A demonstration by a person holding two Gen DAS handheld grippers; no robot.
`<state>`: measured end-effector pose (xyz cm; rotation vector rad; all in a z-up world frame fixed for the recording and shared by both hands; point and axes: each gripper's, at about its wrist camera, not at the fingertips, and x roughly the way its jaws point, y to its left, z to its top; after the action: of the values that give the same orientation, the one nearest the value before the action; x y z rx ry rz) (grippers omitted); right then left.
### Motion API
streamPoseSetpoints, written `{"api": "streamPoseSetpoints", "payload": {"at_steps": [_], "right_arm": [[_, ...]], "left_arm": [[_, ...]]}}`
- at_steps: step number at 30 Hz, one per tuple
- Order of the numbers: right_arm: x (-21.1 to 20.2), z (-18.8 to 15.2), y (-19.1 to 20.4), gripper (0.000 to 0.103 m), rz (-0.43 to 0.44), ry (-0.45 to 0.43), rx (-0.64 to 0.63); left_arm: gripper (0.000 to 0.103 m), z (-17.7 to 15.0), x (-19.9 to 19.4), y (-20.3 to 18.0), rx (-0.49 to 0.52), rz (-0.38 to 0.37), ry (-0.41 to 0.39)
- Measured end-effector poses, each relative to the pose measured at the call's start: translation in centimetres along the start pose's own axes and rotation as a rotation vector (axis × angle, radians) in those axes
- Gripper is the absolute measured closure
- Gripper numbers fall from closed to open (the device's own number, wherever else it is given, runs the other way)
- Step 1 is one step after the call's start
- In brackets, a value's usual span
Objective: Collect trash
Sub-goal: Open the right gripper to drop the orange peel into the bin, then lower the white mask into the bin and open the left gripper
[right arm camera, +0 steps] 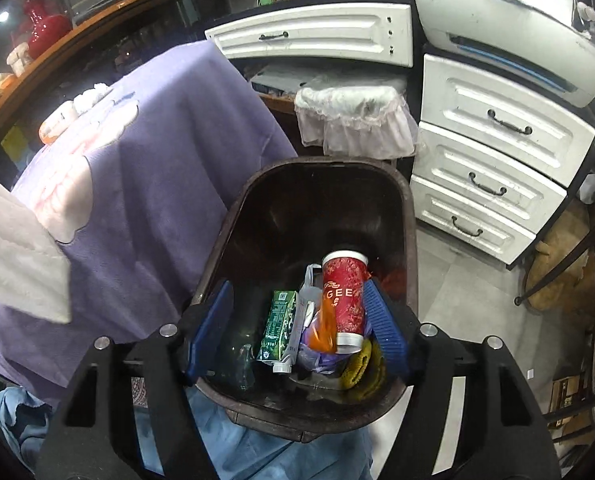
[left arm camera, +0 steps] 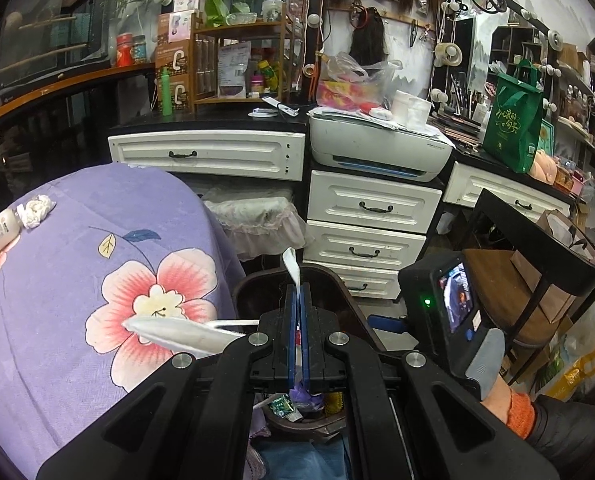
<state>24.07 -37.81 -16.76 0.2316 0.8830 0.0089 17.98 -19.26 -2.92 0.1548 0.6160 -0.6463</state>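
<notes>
While both tongs tilt downward over the brown bin (right arm camera: 233, 216):
Right tongs (right arm camera: 297, 328) spread, red cup (right arm camera: 345, 296) lying inside the bin; left tongs (left arm camera: 299, 296) pinch a white face mask (left arm camera: 177, 330).

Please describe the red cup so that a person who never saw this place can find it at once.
Find the dark brown bin on the floor, between the purple flowered cloth and the white drawers. Inside it, the red paper cup lies on the other trash, right of the green carton, between the open right gripper's blue fingers. It alone is red, with white letters.
</notes>
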Motion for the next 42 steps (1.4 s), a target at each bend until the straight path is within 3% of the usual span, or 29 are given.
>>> {"api": "streamPoseSetpoints", "payload": {"at_steps": [15, 18, 42], "right_arm": [[-6.0, 0.1, -2.7, 0.035, -0.024, -0.099, 0.040], [-6.8, -0.1, -3.4, 0.027, -0.049, -0.111, 0.041], [-6.9, -3.4, -8.4, 0.027, -0.147, -0.077, 0.136]], "left_arm": [[0.100, 2.5, 1.2, -3.2, 0.066, -0.041, -0.037], [0.100, 2.5, 2.4, -3.7, 0.064, -0.062, -0.019], [0.100, -0.9, 11.1, -5.2, 0.109, -0.054, 0.173]]}}
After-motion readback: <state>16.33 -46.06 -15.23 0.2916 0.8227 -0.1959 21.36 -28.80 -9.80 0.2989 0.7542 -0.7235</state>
